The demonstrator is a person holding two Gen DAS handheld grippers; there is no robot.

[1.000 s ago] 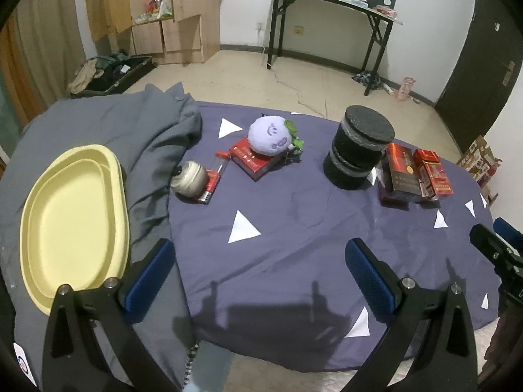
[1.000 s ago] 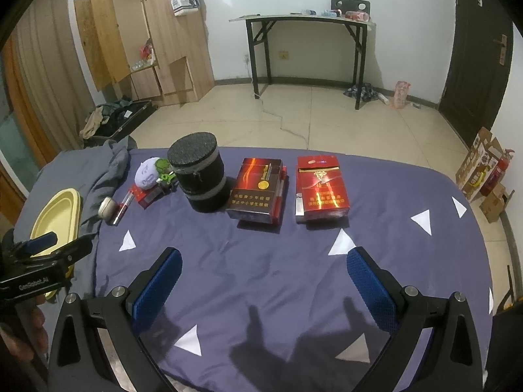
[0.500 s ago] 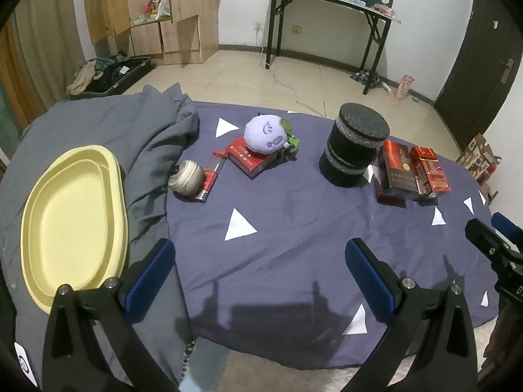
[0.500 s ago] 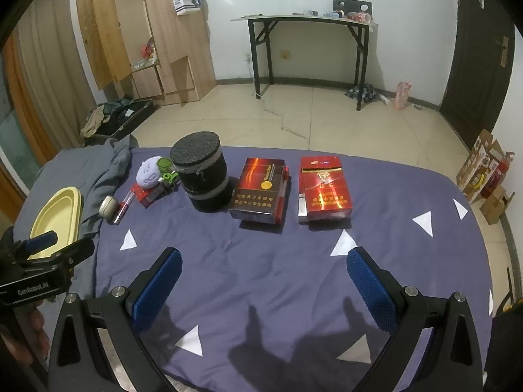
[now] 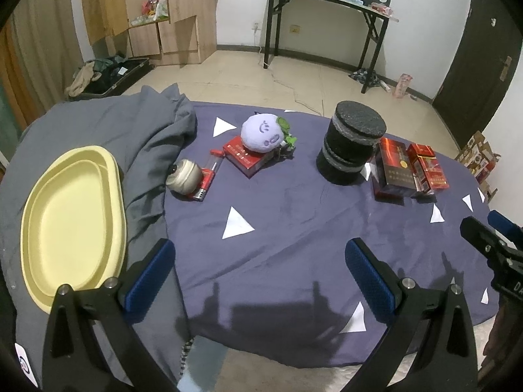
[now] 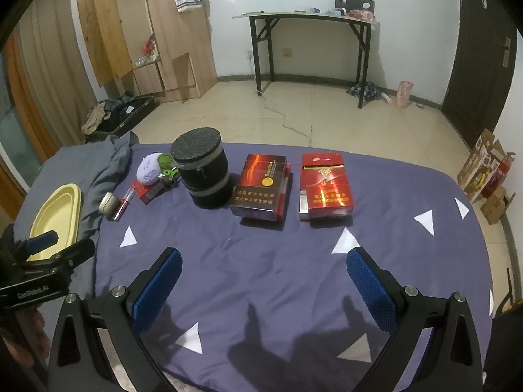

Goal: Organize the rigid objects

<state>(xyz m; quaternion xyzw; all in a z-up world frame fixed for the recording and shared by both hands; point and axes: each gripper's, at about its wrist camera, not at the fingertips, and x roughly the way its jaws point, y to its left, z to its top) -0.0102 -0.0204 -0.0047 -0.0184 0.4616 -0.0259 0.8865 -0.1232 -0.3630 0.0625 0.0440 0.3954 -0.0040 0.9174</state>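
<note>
On the purple cloth stand a black cylinder (image 5: pixel 351 145), a dark red box (image 5: pixel 394 170), a bright red box (image 5: pixel 428 171), a small red box (image 5: pixel 245 156) under a purple plush (image 5: pixel 263 132), a silver round tin (image 5: pixel 183 174) and a red lighter (image 5: pixel 207 176). A yellow tray (image 5: pixel 70 222) lies on grey fabric at the left. My left gripper (image 5: pixel 261 274) is open and empty near the front edge. My right gripper (image 6: pixel 263 281) is open and empty, in front of the dark red box (image 6: pixel 261 186) and bright red box (image 6: pixel 325 189).
Grey bedding (image 5: pixel 108 130) is bunched at the left beside the tray. The cloth's front edge drops off just below both grippers. A black desk (image 6: pixel 307 29), a wooden cabinet (image 6: pixel 147 39) and a dark door (image 6: pixel 480 52) stand far behind.
Both views have shifted slightly; the objects sit a little farther off and higher than a second ago. Nothing on the cloth has moved and both grippers stay open.
</note>
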